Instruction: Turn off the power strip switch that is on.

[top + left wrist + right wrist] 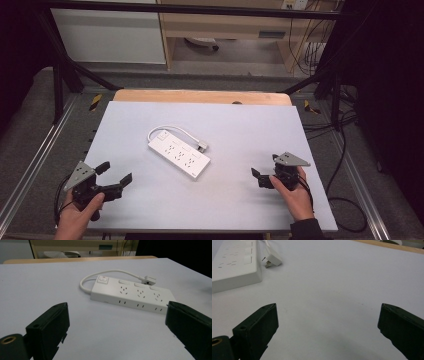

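Observation:
A white power strip [179,154] lies at the middle of the pale table, its short white cable looping behind it to a white plug [202,147]. My left gripper [114,174] rests near the front left corner, held in a hand, jaws wide apart and empty, pointing toward the strip. From the left gripper view the power strip [132,295] lies ahead, with the plug [149,280] behind it. At the front right my right gripper [265,167] stands open with nothing between its jaws. The right gripper view has the strip [234,262] and plug [272,259] at upper left.
A wooden board edge [200,96] runs along the table's far side. A black metal frame [65,75] stands around the table. Cables [345,135] trail on the floor at the right. Bare table surface [235,195] lies between the two grippers.

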The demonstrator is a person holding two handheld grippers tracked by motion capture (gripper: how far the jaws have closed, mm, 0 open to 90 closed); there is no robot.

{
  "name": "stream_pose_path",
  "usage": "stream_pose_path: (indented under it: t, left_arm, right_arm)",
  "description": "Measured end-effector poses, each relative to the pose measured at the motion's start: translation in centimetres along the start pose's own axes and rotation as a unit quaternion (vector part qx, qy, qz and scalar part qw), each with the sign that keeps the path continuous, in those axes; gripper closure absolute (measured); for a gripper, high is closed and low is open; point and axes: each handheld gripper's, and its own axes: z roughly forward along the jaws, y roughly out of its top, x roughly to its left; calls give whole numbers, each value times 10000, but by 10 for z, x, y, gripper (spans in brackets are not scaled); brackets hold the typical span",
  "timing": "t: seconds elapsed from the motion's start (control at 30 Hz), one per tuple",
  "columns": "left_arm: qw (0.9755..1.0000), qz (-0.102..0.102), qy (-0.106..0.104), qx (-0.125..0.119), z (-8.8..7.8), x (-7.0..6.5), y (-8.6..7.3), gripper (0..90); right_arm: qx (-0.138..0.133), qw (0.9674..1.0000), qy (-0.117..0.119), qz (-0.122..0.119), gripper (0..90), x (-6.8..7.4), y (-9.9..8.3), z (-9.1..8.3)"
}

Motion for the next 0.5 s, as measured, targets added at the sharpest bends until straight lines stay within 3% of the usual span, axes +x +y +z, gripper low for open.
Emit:
stream_pose_path:
  t: [0.2,0.23,0.3,0.5]
  left_arm:
    - [9999,88,-67,12,0,-4,0,55]
    - [9998,125,-183,-12,1,-5,1,55]
    - [9995,64,-313,-18,4,-6,1,55]
    - [9992,68,-401,18,13,-10,6,55]
  right_arm:
    - [-13,10000,62,-8,30,2,1,0]
    - [-20,10000,84,-27,29,3,1,0]
    - [8,9999,109,-61,26,4,1,0]
    - [-12,9998,169,-80,26,4,1,-1]
